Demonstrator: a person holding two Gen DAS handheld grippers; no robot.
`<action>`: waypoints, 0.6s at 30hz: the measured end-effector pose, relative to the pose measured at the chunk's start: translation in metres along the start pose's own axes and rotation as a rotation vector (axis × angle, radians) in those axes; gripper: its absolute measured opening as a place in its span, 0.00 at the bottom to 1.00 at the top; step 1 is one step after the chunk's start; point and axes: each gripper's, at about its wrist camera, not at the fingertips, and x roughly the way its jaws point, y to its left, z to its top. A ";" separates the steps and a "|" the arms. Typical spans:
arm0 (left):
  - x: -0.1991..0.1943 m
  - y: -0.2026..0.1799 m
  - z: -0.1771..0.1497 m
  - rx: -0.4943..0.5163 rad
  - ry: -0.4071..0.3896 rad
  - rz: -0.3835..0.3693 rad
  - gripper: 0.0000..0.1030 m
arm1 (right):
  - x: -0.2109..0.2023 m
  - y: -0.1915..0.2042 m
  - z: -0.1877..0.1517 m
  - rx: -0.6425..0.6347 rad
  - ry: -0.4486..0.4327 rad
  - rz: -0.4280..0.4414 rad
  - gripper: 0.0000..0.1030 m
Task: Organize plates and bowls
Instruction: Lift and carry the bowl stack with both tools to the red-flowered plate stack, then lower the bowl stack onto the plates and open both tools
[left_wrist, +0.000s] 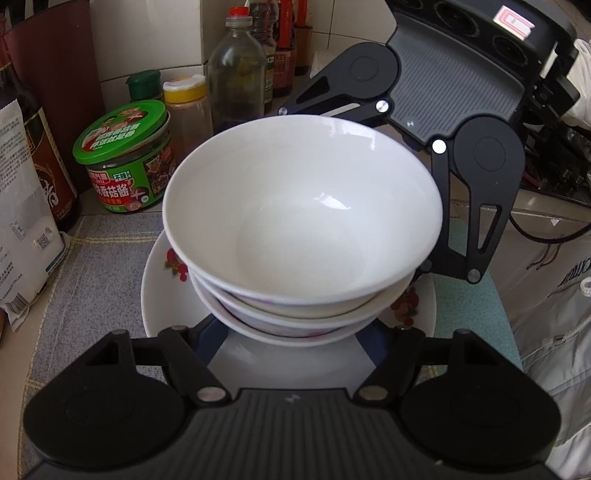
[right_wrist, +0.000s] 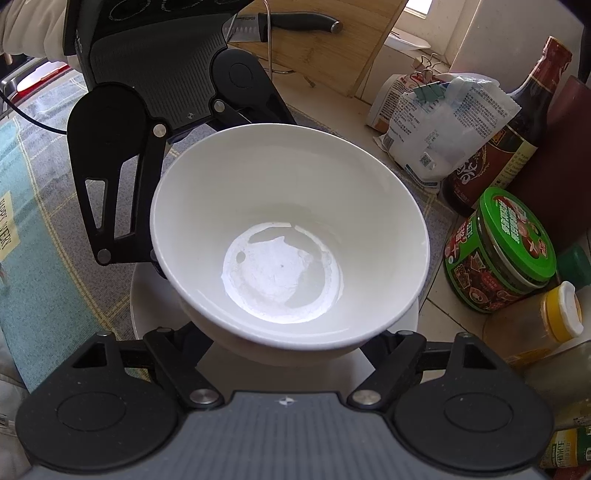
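Observation:
A stack of white bowls sits on a white plate with red flower prints. The top bowl also shows in the right wrist view, above the plate. My left gripper stands wide open on one side of the stack, its fingertips hidden under the bowls. My right gripper stands wide open on the opposite side, fingertips hidden below the bowl. Each gripper's body shows across the stack in the other view, the right and the left. Whether the fingers touch the plate or the bowls is hidden.
A green-lidded sauce jar, a yellow-capped jar and several bottles stand close behind the stack. A white bag, a dark bottle, a cutting board and a knife are nearby. A grey and teal cloth covers the counter.

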 end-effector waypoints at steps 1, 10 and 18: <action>0.000 -0.001 0.000 0.003 -0.002 0.005 0.73 | 0.000 0.001 0.000 -0.002 -0.002 -0.006 0.89; -0.021 -0.015 -0.008 0.011 -0.054 0.092 0.93 | -0.016 0.003 0.003 0.014 -0.054 -0.035 1.00; -0.064 -0.036 -0.030 -0.071 -0.189 0.247 0.94 | -0.033 0.021 -0.003 0.108 -0.041 -0.159 1.00</action>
